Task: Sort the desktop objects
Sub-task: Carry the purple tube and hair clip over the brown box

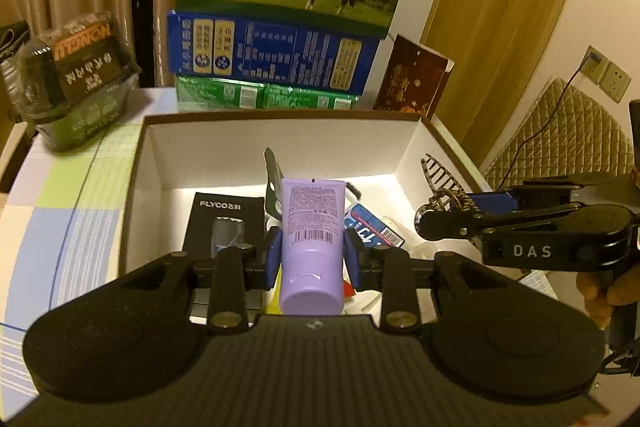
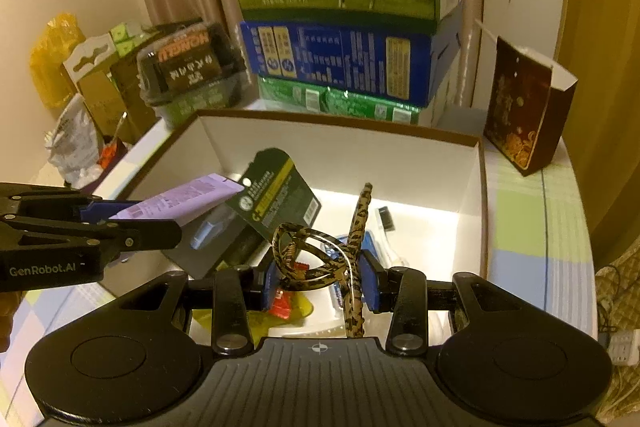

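Both jaws grip items, purple tube (image 1: 311, 243) and leopard hair claw (image 2: 320, 259), above the white box (image 1: 280, 143).

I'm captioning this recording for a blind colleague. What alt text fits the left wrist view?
The left hand-held gripper grips a purple tube above an open white box of small items. At right, the right hand-held gripper holds a leopard-print hair claw.

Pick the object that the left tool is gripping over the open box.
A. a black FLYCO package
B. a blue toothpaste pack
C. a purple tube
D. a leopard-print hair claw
C: in the left wrist view the left tool has its blue pads pressed on both sides of the purple tube, while the right tool holds the hair claw.
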`<state>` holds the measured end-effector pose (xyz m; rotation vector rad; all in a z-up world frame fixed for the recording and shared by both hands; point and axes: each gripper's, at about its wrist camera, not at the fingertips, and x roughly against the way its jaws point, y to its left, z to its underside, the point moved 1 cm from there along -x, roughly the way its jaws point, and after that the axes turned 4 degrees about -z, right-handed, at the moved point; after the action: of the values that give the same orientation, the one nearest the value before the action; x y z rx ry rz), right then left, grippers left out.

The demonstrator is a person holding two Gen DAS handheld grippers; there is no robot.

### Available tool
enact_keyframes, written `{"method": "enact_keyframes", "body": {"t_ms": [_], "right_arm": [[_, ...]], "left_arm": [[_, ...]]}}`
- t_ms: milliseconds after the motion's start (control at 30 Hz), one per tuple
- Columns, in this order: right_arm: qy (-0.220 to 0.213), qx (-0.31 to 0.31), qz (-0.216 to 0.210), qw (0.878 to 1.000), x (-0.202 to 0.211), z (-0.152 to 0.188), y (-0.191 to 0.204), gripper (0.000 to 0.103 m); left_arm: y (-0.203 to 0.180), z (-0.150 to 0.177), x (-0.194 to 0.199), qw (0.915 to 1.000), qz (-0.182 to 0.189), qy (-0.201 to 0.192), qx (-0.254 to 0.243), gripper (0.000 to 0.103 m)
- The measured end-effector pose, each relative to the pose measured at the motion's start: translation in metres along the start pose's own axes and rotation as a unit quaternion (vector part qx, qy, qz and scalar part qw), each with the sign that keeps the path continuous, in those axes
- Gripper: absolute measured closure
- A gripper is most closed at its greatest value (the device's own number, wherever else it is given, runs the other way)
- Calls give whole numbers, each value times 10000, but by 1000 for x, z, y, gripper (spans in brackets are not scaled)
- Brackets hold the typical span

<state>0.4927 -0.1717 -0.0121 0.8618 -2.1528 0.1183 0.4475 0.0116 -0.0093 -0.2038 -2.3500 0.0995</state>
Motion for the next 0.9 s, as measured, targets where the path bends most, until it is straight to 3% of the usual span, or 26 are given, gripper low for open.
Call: {"method": "enact_keyframes", "body": {"t_ms": [433, 900], "right_arm": [[369, -88, 25, 9993, -38, 6, -16, 65], [640, 21, -94, 9979, -63, 12, -12, 65]], "left_arm": [[9, 7, -54, 9986, -26, 522, 72, 76], [17, 14, -78, 9958, -77, 907, 81, 75]]}}
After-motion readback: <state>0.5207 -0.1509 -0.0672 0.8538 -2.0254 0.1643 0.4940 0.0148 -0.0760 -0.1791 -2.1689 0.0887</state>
